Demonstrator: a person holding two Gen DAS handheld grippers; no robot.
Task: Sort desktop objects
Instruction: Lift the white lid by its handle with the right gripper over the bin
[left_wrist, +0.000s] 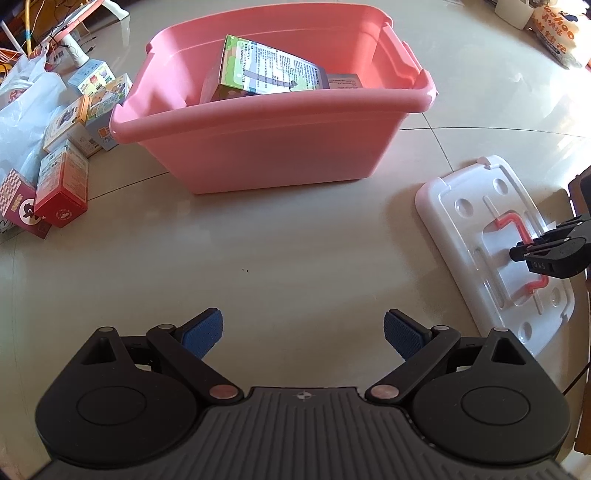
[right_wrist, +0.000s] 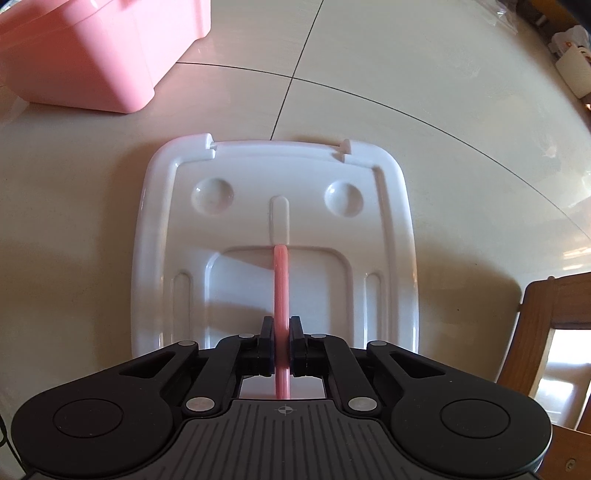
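Observation:
A white bin lid (right_wrist: 258, 177) lies flat on the pale surface, seen too at the right of the left wrist view as the lid (left_wrist: 465, 206). Its pink handle (right_wrist: 280, 280) stands up from the recess, and my right gripper (right_wrist: 282, 332) is shut on that handle; the same gripper (left_wrist: 528, 251) shows pinching the pink handle (left_wrist: 506, 221). The pink bin (left_wrist: 273, 147) stands ahead with a green-edged printed box (left_wrist: 266, 70) leaning inside. My left gripper (left_wrist: 303, 332) hangs open over bare surface, nothing between its blue pads (left_wrist: 203, 332).
Several small cartons (left_wrist: 62, 192) and a white plastic bag (left_wrist: 22, 107) crowd the left side. A printed bag (left_wrist: 557, 33) sits far right. A wooden chair frame (right_wrist: 546, 332) stands to the right of the lid. The pink bin's corner (right_wrist: 92, 55) is at upper left.

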